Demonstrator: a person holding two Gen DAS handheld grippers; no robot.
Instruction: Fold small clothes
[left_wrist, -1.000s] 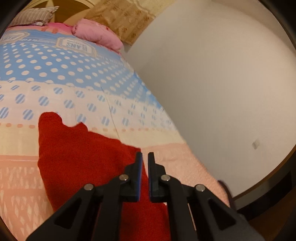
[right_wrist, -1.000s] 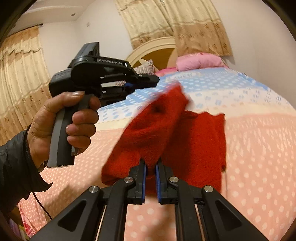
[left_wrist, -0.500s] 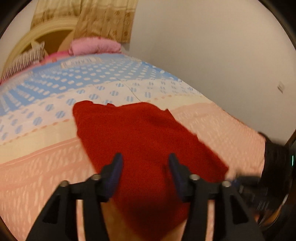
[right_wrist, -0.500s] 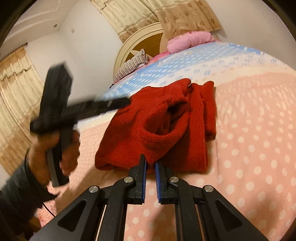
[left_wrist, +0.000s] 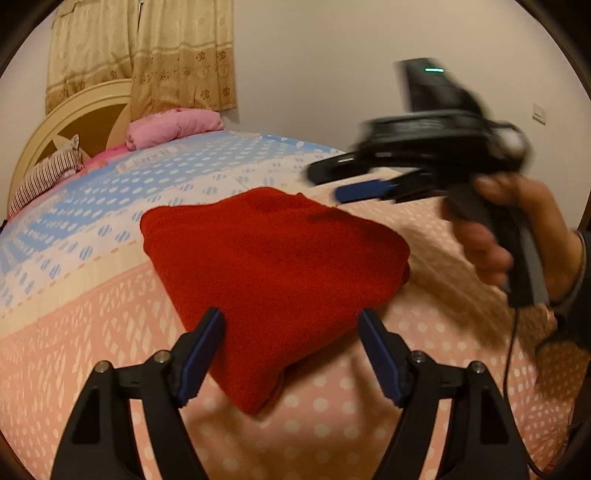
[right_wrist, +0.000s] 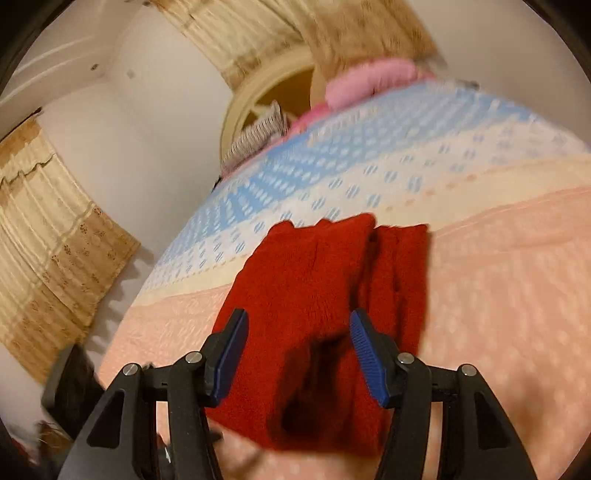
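Observation:
A red knit garment (left_wrist: 273, 266) lies folded on the bed, spanning the quilt's pink and pale bands. My left gripper (left_wrist: 291, 321) hovers over its near corner. Its jaws are opening wide and the blue pads press on nothing. In the right wrist view the same garment (right_wrist: 317, 295) shows a thick fold down its right side. My right gripper (right_wrist: 298, 321) hangs over its near edge, jaws opening, pads clear of the cloth. From the left wrist view, a hand holds the right gripper (left_wrist: 332, 182), blurred, just past the garment's far right corner.
The quilt (left_wrist: 110, 332) is pink with white dots near me and blue and white farther back. A pink pillow (left_wrist: 173, 125) and a striped pillow (left_wrist: 44, 177) lie by the round headboard (left_wrist: 74, 122). Beige curtains (left_wrist: 147, 55) hang behind. A white wall stands on the right.
Both grippers were shut a second ago, the right one on a lifted part of the garment. Both have let go and opened. The garment now lies folded flat, and both hands have swung across it.

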